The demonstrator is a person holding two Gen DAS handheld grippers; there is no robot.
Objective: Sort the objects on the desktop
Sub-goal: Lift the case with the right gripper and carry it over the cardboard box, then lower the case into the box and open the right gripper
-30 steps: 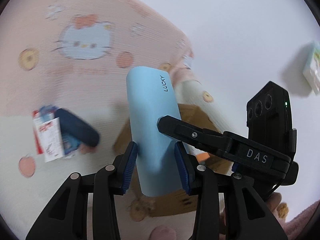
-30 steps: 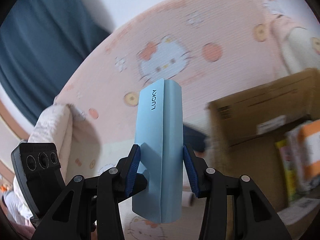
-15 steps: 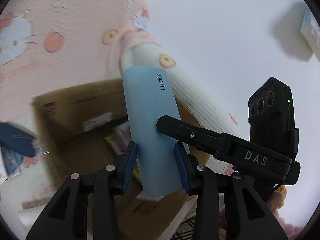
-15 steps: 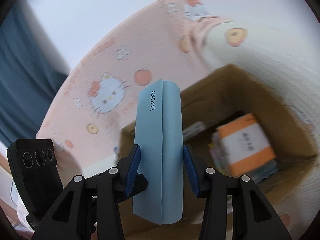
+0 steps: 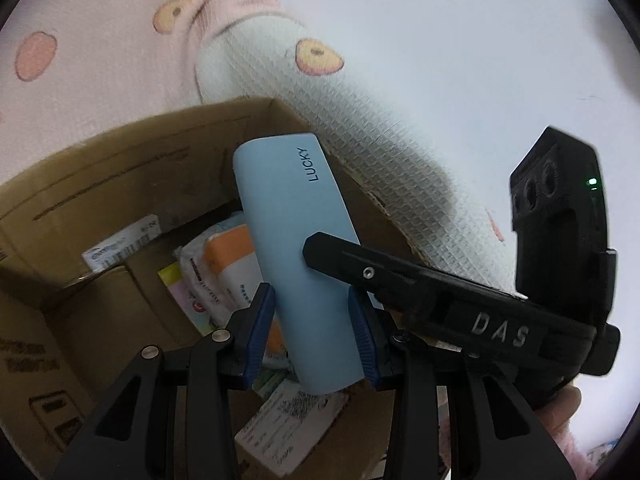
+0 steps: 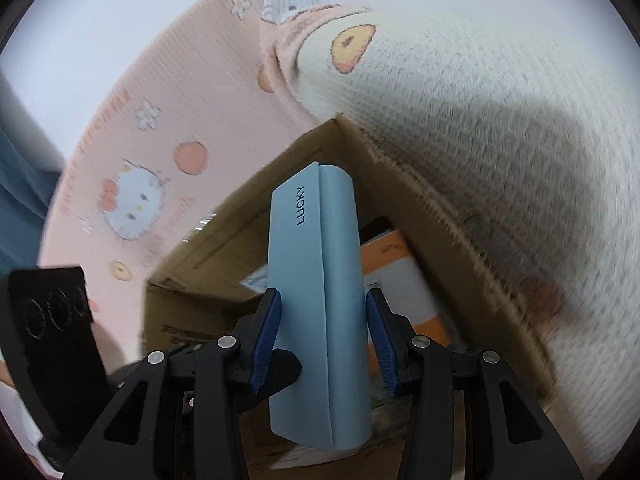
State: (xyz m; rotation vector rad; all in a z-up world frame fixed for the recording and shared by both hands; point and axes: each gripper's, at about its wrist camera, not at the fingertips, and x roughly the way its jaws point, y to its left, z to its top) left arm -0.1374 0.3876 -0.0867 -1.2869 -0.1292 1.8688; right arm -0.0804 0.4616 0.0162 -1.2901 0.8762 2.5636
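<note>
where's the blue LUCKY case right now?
The blue LUCKY case is held by both grippers, centre of both wrist views, hanging over the open cardboard box, above the orange-and-white packet inside.

A pale blue case [image 5: 298,256] with rounded ends, printed "LUCKY" near its far end, is pinched across its width between blue pads and hangs tilted above an open cardboard box [image 5: 132,168]. In the right wrist view a flap seam runs down its length [image 6: 320,300].
</note>
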